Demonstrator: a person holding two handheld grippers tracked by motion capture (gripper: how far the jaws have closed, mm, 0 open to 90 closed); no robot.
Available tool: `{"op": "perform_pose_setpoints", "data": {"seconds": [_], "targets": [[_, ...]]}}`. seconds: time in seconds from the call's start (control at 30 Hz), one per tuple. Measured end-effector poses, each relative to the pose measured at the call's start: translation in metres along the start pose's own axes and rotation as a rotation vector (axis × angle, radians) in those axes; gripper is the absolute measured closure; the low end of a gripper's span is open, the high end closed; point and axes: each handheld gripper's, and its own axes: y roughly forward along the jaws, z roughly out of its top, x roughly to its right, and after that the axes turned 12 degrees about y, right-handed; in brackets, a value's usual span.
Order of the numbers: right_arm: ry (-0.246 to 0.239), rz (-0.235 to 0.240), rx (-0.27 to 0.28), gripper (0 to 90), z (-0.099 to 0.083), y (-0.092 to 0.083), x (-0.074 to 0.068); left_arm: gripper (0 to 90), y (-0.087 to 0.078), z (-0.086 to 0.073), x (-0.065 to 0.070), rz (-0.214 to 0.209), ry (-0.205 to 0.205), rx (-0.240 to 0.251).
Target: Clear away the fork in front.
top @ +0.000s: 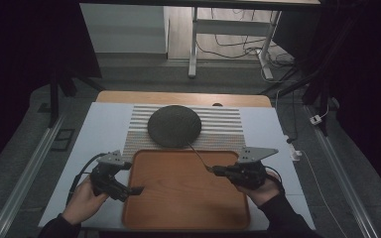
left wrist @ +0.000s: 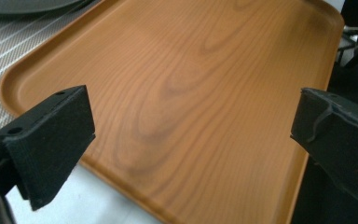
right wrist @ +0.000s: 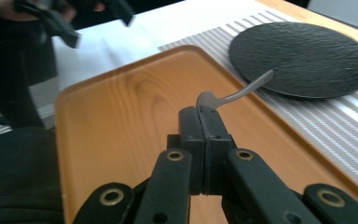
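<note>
A thin metal utensil (top: 200,156) is clamped at one end in my right gripper (top: 216,171), which is shut on it above the right part of the wooden tray (top: 178,198). Its free end (right wrist: 242,88) curves up toward the dark round plate (right wrist: 303,58). The right gripper's (right wrist: 200,112) jaws are pressed together on the utensil's flat end. My left gripper (top: 129,187) hovers at the tray's left edge, open. In the left gripper view its jaws (left wrist: 193,135) stand wide apart over the bare tray (left wrist: 205,93) with nothing between them.
The plate (top: 173,126) rests on a striped placemat (top: 223,129) just behind the tray, all on a white table cover (top: 104,129). Beyond the table's far edge are a floor with cables and a desk leg (top: 192,44). The left gripper (right wrist: 95,23) appears across the tray.
</note>
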Motion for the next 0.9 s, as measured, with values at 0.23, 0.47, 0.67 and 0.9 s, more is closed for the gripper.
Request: {"op": "perform_pose_setpoints", "data": {"seconds": [0.23, 0.47, 0.67, 0.9], "targets": [[0.014, 0.075, -0.005, 89.5, -0.005, 0.001, -0.010, 0.0, 0.013, 0.018, -0.004, -0.025, 0.062, -0.033], [0.014, 0.147, -0.010, 89.6, -0.009, 0.002, -0.020, 0.0, 0.025, 0.036, -0.004, -0.035, 0.134, -0.060], [-0.003, 0.207, -0.031, 89.6, -0.011, 0.006, -0.027, 0.0, 0.039, 0.050, -0.001, -0.074, 0.240, -0.106], [-0.028, 0.269, -0.056, 89.6, -0.011, 0.013, -0.033, 1.4, 0.059, 0.060, 0.006, -0.121, 0.356, -0.163]]}}
